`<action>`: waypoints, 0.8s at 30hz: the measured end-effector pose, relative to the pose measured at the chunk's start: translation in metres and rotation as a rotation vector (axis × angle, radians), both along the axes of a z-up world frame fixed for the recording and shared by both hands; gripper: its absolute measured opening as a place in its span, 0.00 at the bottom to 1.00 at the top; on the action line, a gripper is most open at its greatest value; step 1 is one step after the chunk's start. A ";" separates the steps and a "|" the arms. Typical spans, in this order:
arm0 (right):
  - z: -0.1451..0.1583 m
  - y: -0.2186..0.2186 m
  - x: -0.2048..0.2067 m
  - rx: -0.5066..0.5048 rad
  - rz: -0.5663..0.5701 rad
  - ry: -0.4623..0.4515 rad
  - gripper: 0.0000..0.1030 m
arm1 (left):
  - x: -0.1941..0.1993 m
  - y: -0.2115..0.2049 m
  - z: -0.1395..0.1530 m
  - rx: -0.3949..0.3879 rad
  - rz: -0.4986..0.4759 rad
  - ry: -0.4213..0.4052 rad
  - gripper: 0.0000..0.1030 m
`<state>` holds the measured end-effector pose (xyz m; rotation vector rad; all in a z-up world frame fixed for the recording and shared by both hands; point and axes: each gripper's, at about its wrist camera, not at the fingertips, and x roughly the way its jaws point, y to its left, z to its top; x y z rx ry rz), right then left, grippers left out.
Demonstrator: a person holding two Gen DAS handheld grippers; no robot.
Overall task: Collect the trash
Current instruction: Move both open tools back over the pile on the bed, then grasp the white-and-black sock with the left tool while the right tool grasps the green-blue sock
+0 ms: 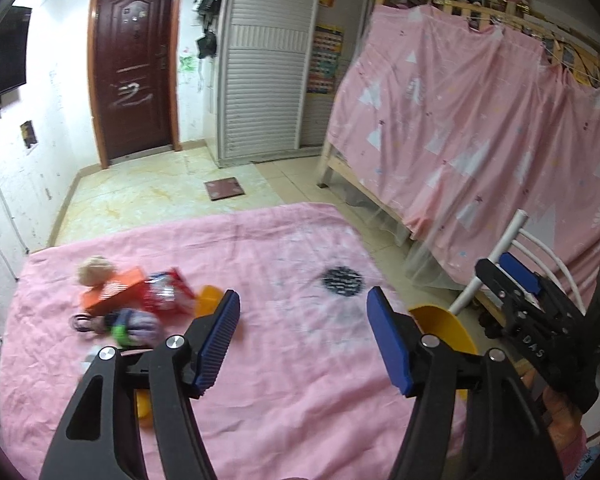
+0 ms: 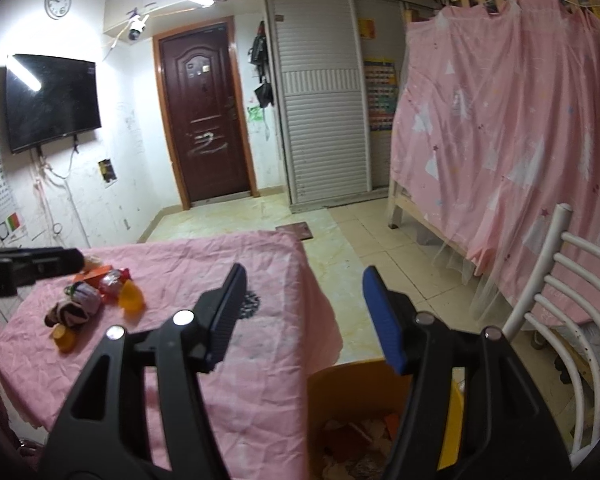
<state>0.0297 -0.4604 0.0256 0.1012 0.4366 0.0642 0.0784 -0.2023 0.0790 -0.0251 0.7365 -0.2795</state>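
Trash lies in a pile on the pink-covered table: an orange box, a red and silver wrapper, a crumpled tan ball, a purple striped bundle and yellow cups. My left gripper hangs open and empty above the cloth, right of the pile. My right gripper is also open and empty, above the table's right edge and the yellow bin, which holds paper scraps. In the left wrist view the right gripper shows at far right, beyond the bin.
A white metal chair stands right of the bin. A bunk bed draped in pink curtain fills the right side. A flat scale lies on the tiled floor towards the brown door. A black patch marks the cloth.
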 end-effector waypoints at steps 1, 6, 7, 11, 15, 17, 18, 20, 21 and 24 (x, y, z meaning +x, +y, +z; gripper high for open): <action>0.000 0.004 0.001 0.000 0.011 0.002 0.56 | 0.000 0.009 0.001 0.002 0.018 -0.003 0.58; -0.002 0.026 0.007 -0.012 0.056 0.012 0.57 | 0.001 0.050 -0.001 0.007 0.089 -0.001 0.59; -0.003 0.032 0.009 -0.018 0.069 0.017 0.57 | 0.001 0.056 -0.001 0.009 0.099 0.000 0.59; -0.007 0.055 0.017 -0.038 0.112 0.038 0.57 | 0.002 0.084 -0.009 0.017 0.150 0.015 0.59; -0.011 0.078 0.023 -0.050 0.153 0.051 0.63 | 0.004 0.104 -0.018 0.032 0.175 0.036 0.59; -0.012 0.087 0.025 -0.055 0.171 0.058 0.63 | 0.005 0.113 -0.022 0.038 0.183 0.043 0.60; -0.012 0.093 0.027 -0.057 0.181 0.061 0.63 | 0.005 0.118 -0.025 0.041 0.182 0.046 0.60; -0.014 0.101 0.029 -0.053 0.203 0.066 0.63 | 0.006 0.123 -0.031 0.044 0.171 0.055 0.60; -0.014 0.105 0.030 -0.049 0.216 0.068 0.63 | 0.006 0.127 -0.035 0.045 0.156 0.066 0.60; -0.014 0.117 0.035 -0.046 0.241 0.077 0.63 | 0.009 0.137 -0.049 0.058 0.139 0.089 0.60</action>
